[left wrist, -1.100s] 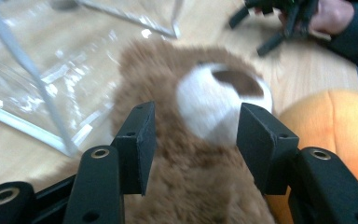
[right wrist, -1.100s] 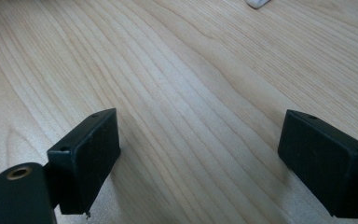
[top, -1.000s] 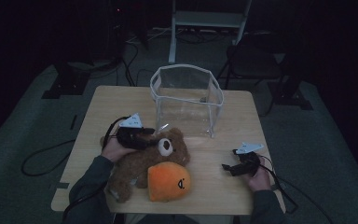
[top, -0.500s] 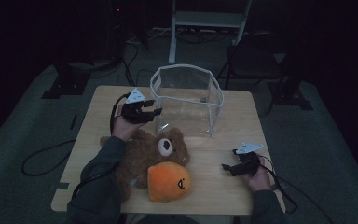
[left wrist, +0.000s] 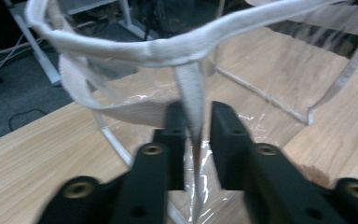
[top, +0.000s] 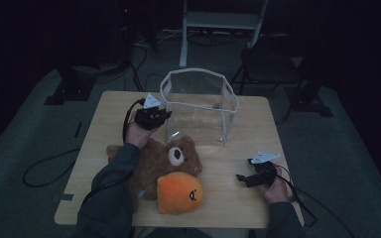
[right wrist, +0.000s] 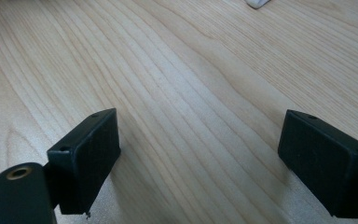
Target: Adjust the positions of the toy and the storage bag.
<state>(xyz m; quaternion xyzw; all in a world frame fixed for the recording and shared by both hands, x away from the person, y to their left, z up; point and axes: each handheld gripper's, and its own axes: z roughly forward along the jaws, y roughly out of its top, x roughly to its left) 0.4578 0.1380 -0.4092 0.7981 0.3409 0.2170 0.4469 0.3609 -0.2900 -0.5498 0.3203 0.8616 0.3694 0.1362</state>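
Note:
A clear plastic bag with white trim stands open at the back middle of the wooden table. My left gripper is at the bag's near left corner. In the left gripper view my left gripper has just been closing, and its jaws are shut on the white corner seam of the bag. A brown teddy bear lies in front of the bag, and an orange plush rests against it. My right gripper stands open at the front right, and the right gripper view has my right gripper over bare wood.
The person's left sleeve lies across the teddy bear. Cables trail from both grippers off the table's sides. Beyond the table are a white stand, dark chairs and cables on the grey floor.
My left hand has moved from the teddy bear back and right to the bag's corner, and its jaws have taken hold of the seam. The right hand has stayed put.

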